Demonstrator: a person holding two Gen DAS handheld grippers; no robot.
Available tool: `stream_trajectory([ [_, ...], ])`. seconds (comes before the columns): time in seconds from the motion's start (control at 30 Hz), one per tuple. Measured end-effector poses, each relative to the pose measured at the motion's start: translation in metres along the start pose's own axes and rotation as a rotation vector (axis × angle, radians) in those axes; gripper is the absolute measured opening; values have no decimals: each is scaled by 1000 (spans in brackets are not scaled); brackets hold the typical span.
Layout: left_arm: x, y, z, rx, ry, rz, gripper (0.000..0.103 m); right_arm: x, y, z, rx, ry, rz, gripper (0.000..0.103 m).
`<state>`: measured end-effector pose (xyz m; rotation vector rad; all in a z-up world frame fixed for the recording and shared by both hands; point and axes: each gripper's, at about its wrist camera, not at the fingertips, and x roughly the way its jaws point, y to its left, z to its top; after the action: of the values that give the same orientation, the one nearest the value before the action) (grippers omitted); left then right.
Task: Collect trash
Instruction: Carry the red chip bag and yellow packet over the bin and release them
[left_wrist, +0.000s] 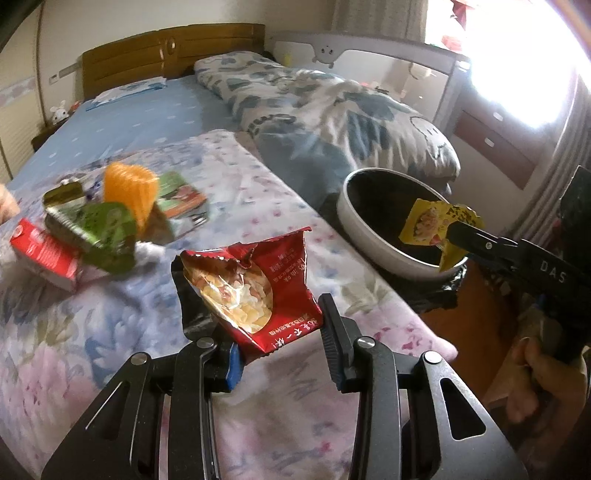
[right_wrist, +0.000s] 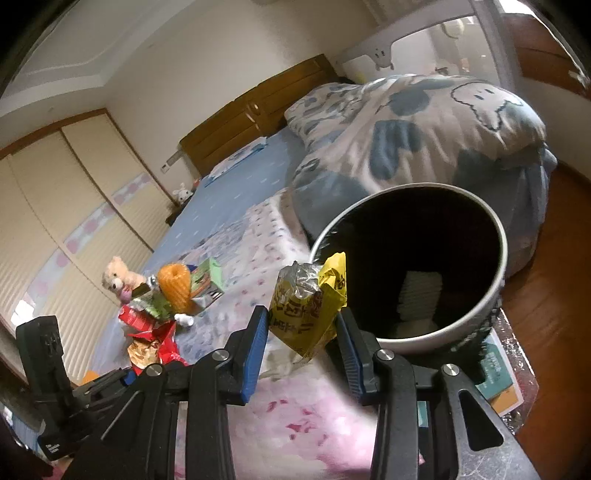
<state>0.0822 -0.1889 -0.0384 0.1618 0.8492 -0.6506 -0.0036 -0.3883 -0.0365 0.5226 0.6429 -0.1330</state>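
Left wrist view shows the left gripper (left_wrist: 255, 306) clamped on a torn red snack bag (left_wrist: 251, 288), held up above the flowered bedspread (left_wrist: 92, 332). Off to its right, the right gripper (left_wrist: 452, 236) pinches a yellow wrapper (left_wrist: 428, 225) right at the near rim of the round grey bin (left_wrist: 369, 236), which stands beside the bed. The right wrist view agrees: the right gripper's blue pads press both sides of the crumpled yellow wrapper, and the bin's dark mouth lies just beyond it, with something pale and folded at the bottom.

More rubbish waits on the bedspread: an orange ribbed piece (left_wrist: 129, 188), a green foil lid (left_wrist: 107, 236), a red carton (left_wrist: 44, 254) and a green-and-orange box (left_wrist: 181, 195), all heaped together well apart from the bin.

The step in hand looks like dropping both pieces in. To do it well, the yellow wrapper should be carried past the rim until it hangs fully over the opening before the grip is let go; released now, it could catch the edge and fall to the floor. The red bag is light and crinkly and may cling to a pad, so it wants the same clear position over the mouth and a wide release. Letting the right hand go first keeps the two tools from crowding the opening.
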Motion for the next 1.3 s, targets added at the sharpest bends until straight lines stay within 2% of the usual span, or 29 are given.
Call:
stream_trajectory([
  [0.5,29,-51,28,106,17,-54,34,-5,-42,10,66,-8,-50,39],
  [1.0,55,-84,54,152,38,-89,34,-6,-64,35,79,-36,-72,39],
  [1.3,72,-101,64,166,52,-96,34,1,-75,45,81,-24,-88,39],
])
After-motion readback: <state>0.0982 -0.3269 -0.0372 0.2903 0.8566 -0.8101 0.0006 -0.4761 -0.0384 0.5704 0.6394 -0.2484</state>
